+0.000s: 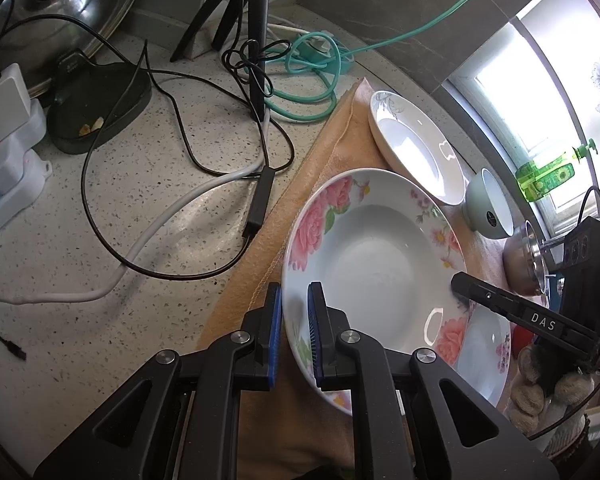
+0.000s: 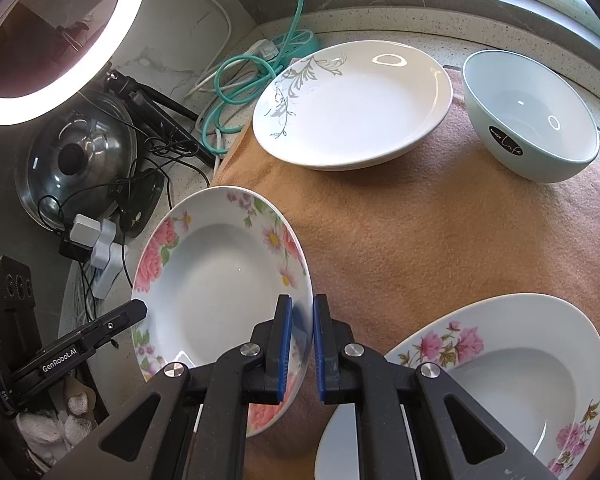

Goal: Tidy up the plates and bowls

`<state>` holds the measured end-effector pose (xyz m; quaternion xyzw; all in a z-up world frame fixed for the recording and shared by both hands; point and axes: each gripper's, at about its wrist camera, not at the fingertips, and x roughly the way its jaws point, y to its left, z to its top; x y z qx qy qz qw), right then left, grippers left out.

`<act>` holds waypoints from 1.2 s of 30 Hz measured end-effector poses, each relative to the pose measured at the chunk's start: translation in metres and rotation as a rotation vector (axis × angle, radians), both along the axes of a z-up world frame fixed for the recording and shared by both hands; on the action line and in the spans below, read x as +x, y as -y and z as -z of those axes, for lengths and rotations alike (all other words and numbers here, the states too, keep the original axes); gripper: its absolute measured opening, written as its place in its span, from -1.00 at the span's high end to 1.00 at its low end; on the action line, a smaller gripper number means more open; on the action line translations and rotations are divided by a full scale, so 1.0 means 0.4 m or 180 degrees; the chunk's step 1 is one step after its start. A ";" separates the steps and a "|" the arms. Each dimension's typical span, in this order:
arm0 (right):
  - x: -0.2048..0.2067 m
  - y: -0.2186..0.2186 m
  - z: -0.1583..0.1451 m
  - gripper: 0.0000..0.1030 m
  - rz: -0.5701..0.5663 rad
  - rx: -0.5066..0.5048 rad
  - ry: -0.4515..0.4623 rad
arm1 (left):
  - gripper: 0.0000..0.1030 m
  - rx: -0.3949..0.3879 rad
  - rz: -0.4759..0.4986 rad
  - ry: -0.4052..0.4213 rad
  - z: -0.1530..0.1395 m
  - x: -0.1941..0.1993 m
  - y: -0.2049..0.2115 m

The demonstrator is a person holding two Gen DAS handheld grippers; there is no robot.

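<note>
Plate held: round white deep plate with pink rose and daisy print on its rim [image 1: 374, 256], tilted, raised over the orange-tan cloth [image 2: 400, 232], its left part out past the cloth's edge above the speckled stone tabletop [image 1: 112, 216].
Left claw: left claw [image 1: 294, 336], black with blue ribbed pads, was nearly closed, pinching the rose plate's near rim between its two pads.
Right claw: right claw [image 2: 302, 346], of the same make, was likewise nearly closed, clamped on the opposite rim of that same plate; in the left wrist view its black finger reached the plate from the right.
Second floral plate: white plate with purple-pink flower sprays [image 2: 512, 376] lay on the cloth at lower right, partly behind the right claw's frame and apart from the held plate.
Grey-vine plate: white plate with a grey leaf scroll [image 2: 352, 104] sat at the cloth's far edge, well apart from the held plate.
Bowl: pale green bowl with white inside and a dark round label [image 2: 530, 116] stood upright on the cloth, just right of the grey-vine plate.
Metal bowl: shiny steel bowl [image 1: 522, 264] showed at the right edge of the left wrist view, near the green bowl.
Clutter on tabletop: teal cable coil [image 2: 236, 92], black cables [image 1: 180, 152], white plug adapters [image 1: 8, 136], glass pot lid with black knob [image 2: 74, 160], lit ring light [image 2: 60, 36].
</note>
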<state>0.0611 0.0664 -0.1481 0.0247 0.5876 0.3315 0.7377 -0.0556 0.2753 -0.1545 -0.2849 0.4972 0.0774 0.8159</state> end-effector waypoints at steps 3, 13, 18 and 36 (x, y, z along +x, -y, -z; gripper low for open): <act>0.001 0.011 -0.010 0.81 0.0033 0.0013 0.0013 | 0.79 0.0019 0.0038 0.0031 -0.011 0.008 0.011; 0.004 0.079 -0.041 0.81 0.0214 0.0059 0.0059 | 0.79 0.0056 0.0239 0.0110 -0.038 0.043 0.065; 0.000 0.121 -0.050 0.81 0.0311 0.0072 0.0062 | 0.79 0.0079 0.0344 0.0149 -0.050 0.056 0.095; -0.039 0.304 -0.070 0.81 0.0793 0.0076 0.0079 | 0.79 0.0051 0.0844 0.0173 -0.049 0.102 0.240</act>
